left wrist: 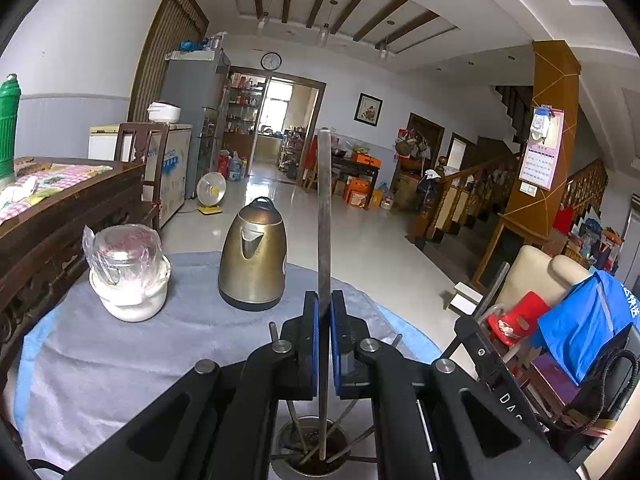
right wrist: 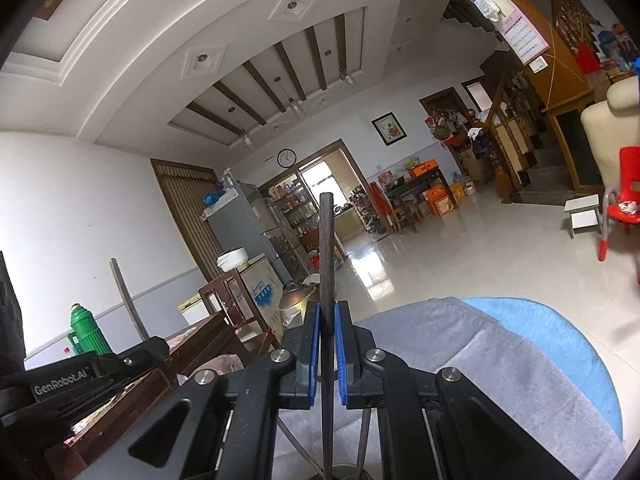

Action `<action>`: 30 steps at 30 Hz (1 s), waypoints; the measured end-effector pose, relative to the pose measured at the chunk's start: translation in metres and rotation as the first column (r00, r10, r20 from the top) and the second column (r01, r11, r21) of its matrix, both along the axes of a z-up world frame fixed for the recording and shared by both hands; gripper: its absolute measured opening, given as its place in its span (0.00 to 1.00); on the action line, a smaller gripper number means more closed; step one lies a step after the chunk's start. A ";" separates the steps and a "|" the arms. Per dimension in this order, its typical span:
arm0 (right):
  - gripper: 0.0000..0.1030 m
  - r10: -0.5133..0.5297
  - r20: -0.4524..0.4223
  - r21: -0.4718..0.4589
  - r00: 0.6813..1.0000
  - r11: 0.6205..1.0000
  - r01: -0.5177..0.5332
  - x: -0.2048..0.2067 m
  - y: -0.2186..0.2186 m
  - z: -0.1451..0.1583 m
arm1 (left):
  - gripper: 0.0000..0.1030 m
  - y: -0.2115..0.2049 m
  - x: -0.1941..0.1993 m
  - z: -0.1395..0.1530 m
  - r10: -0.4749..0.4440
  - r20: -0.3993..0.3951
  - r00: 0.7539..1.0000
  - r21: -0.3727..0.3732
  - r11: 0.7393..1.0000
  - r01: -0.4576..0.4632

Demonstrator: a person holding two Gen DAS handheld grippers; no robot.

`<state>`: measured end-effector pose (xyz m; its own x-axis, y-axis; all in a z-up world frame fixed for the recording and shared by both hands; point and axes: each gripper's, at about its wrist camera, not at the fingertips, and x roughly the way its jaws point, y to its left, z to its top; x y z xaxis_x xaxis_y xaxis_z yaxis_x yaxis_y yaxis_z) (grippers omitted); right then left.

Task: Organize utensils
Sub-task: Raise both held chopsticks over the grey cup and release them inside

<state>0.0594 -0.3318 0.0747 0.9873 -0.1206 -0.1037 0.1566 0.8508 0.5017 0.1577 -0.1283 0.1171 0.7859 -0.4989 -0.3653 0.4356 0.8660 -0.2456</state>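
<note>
Between the blue pads of your left gripper [left wrist: 324,312] stands a long metal chopstick [left wrist: 325,216], clamped upright, its top rising well above the fingers and its lower end reaching down into the steel utensil holder [left wrist: 312,452] just below the jaws. Several other chopsticks lean inside that holder at different angles. The holder sits at the near edge of a round table under a grey cloth [left wrist: 120,360], with a light blue layer showing at the rim. Farther back on the cloth, a brass-coloured electric kettle [left wrist: 253,256] stands upright, and to its left a white pot [left wrist: 130,280] is topped with a clear plastic-wrapped lid; the two are apart from each other and from the holder.

Your right gripper [right wrist: 327,320] is likewise clenched on a dark chopstick [right wrist: 326,256], held upright between its blue pads, with the lower end running down toward the holder's rim [right wrist: 344,470] at the bottom edge of that view. Two more sticks slant up from the rim beside it. At the left of the right wrist view you can see your left gripper's black body, with its stick [right wrist: 128,300] rising tilted above it.
</note>
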 end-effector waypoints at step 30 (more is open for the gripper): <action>0.09 0.038 -0.105 0.051 0.994 0.998 -0.033 -0.019 -0.009 -0.015 | 0.12 0.025 -0.031 -0.015 0.038 0.017 0.999 0.084 0.996 -0.039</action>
